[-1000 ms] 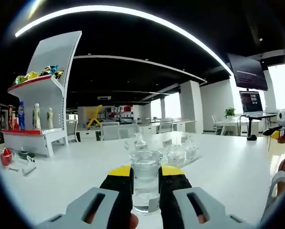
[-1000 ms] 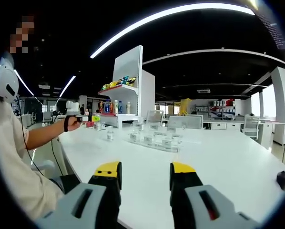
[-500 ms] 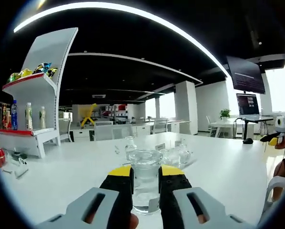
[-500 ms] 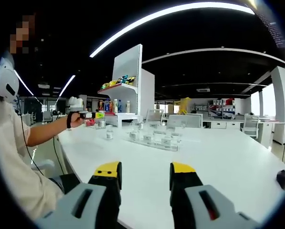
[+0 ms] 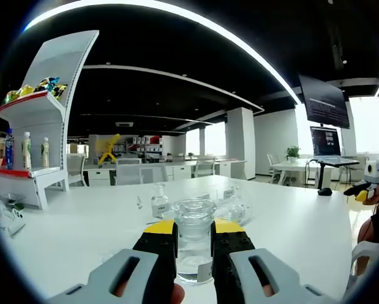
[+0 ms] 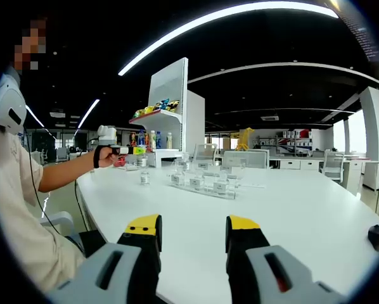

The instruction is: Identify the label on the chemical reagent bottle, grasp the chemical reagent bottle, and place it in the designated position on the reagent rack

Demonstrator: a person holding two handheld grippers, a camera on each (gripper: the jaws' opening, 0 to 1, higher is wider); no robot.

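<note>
So the grab part is looking done: the left gripper [image 5: 193,244] is clamping a clear glass reagent bottle [image 5: 193,237] between its yellow-tipped jaws, and the bottle is sitting upright right in the middle of them, stopper poking up above the tips. It's hanging above the near edge of the white bench [image 5: 284,221] rather than resting on it, as far as I can judge.

What's left is the placing. The clear reagent rack [image 6: 205,187] is standing out toward the middle of the bench with a few small bottles already in it, and in the left gripper view it's lying just past the held bottle, so I'd guess there's only a short carry forward left. I can't read any label from here (too small and blurry).

The right gripper [image 6: 193,237] is idling over the near edge of the bench, jaws spread wide apart and holding nothing.
</note>
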